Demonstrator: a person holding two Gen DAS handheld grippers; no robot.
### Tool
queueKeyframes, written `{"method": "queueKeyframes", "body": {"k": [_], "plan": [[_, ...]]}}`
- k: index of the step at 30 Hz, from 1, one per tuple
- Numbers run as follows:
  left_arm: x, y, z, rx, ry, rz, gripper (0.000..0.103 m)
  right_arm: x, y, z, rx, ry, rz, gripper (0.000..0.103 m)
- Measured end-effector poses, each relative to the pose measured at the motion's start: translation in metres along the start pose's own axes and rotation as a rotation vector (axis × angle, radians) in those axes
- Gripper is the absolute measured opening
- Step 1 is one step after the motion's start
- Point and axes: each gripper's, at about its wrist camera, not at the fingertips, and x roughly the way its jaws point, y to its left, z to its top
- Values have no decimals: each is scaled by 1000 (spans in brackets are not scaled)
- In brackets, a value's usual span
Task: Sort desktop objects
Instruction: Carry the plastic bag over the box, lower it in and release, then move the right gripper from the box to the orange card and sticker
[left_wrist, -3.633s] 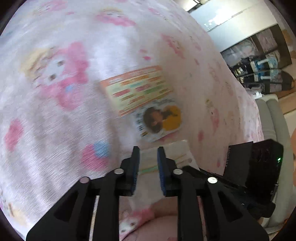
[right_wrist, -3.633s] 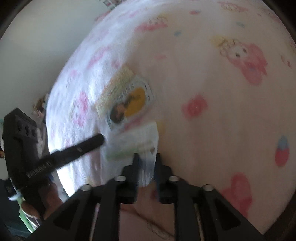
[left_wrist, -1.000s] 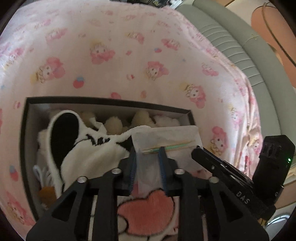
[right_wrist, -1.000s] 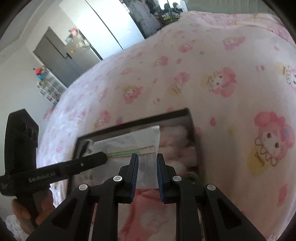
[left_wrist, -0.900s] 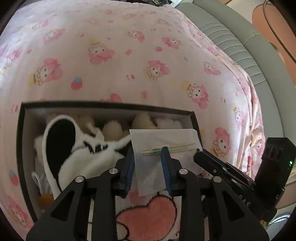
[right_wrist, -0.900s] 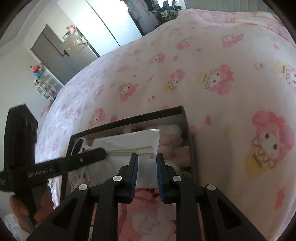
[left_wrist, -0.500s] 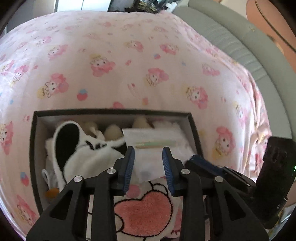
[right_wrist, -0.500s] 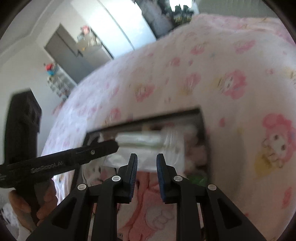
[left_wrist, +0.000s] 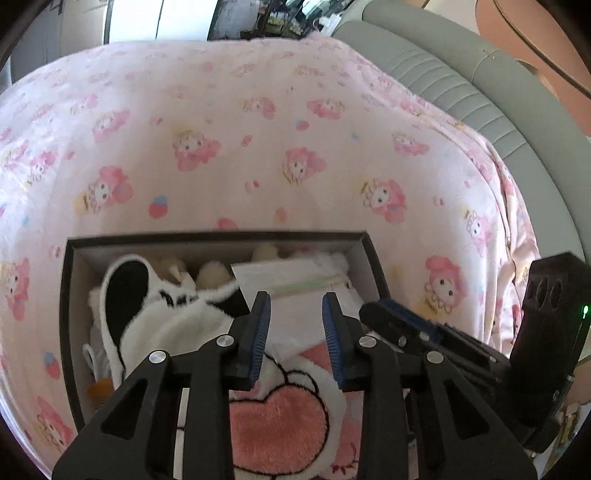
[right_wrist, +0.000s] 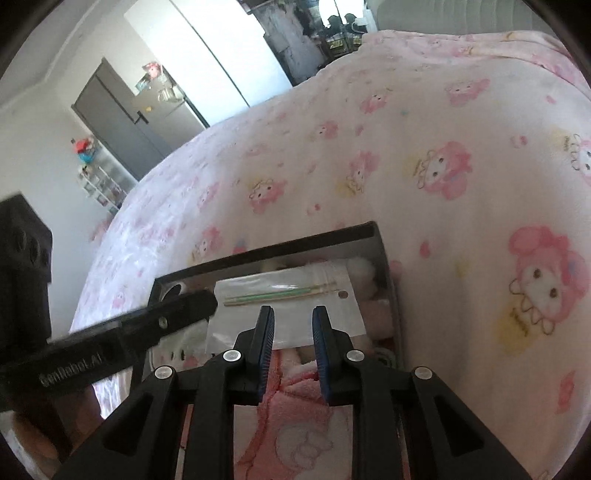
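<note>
Ahead of both tongs the box (left_wrist: 221, 236) holds the clear bag (right_wrist: 288, 306). Left tongs (left_wrist: 295, 325) closing, nothing between; right tongs (right_wrist: 293, 332) released. The bag, lying loose atop plush toys (left_wrist: 162, 317), could slide or snag.

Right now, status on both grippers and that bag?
Left gripper closing on nothing, right gripper open. Clear bag lies in box atop plush. Nothing blocking.
</note>
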Motion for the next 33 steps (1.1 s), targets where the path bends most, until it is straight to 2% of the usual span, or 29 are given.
{"method": "queueKeyframes", "body": {"k": [4, 10, 12, 13, 14, 15, 17, 22, 28, 33], "plan": [[27, 6, -7, -15, 70, 15, 29, 26, -5, -3, 16, 116, -64, 18], [25, 10, -4, -53, 57, -36, 29, 25, -4, -4, 16, 102, -65, 19], [9, 4, -6, -29, 31, -33, 29, 17, -1, -5, 1, 86, -91, 22], [-2, 0, -9, -14, 13, -26, 32, 11, 0, -6, -4, 77, -98, 24], [-14, -4, -13, 3, -5, -21, 38, 4, 3, -6, -6, 69, -96, 30], [-22, -6, -15, 13, -18, -18, 40, -3, 7, -7, -6, 62, -84, 42], [-42, -9, -22, 31, -42, -4, 41, -16, 12, -11, -1, 44, -67, 49], [-88, -14, -44, 53, -95, 4, 42, -62, 51, -26, -38, -45, -106, 49], [-142, -4, -73, 52, -167, -9, 43, -97, 97, -46, -97, -101, -123, 51], [-182, 12, -100, 75, -220, 91, 46, -110, 135, -69, -156, -120, -130, 51]]}}
